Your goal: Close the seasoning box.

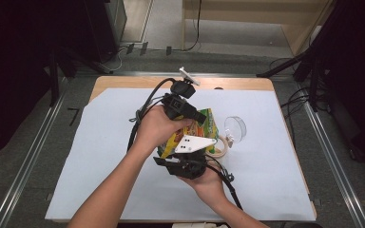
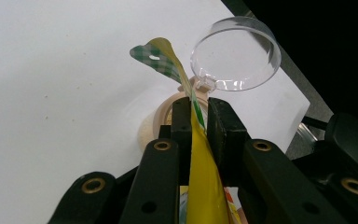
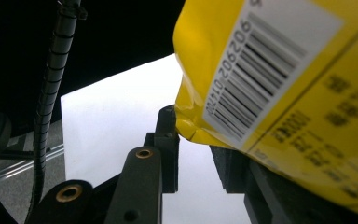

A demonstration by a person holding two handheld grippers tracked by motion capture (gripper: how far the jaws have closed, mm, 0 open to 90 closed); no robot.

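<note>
A yellow snack bag (image 1: 205, 124) with a green checked top is held up over the middle of the table between both grippers. My left gripper (image 1: 200, 116) comes from the far side and is shut on the bag's top seal (image 2: 200, 177), which stands pinched between its jaws. My right gripper (image 1: 180, 149), with its grey plate (image 1: 195, 143), sits below the bag on the near side. In the right gripper view the barcode corner of the bag (image 3: 298, 93) lies between the jaws of my right gripper (image 3: 193, 140). It touches the left jaw and hides the right one's tip.
A clear round lid (image 1: 235, 128) stands tilted just right of the bag, hinged to a beige round jar rim (image 1: 221, 146); both lie right behind my left gripper's tips (image 2: 235, 53). A pale blue sheet (image 1: 100, 156) covers the table. Cables trail from both grippers.
</note>
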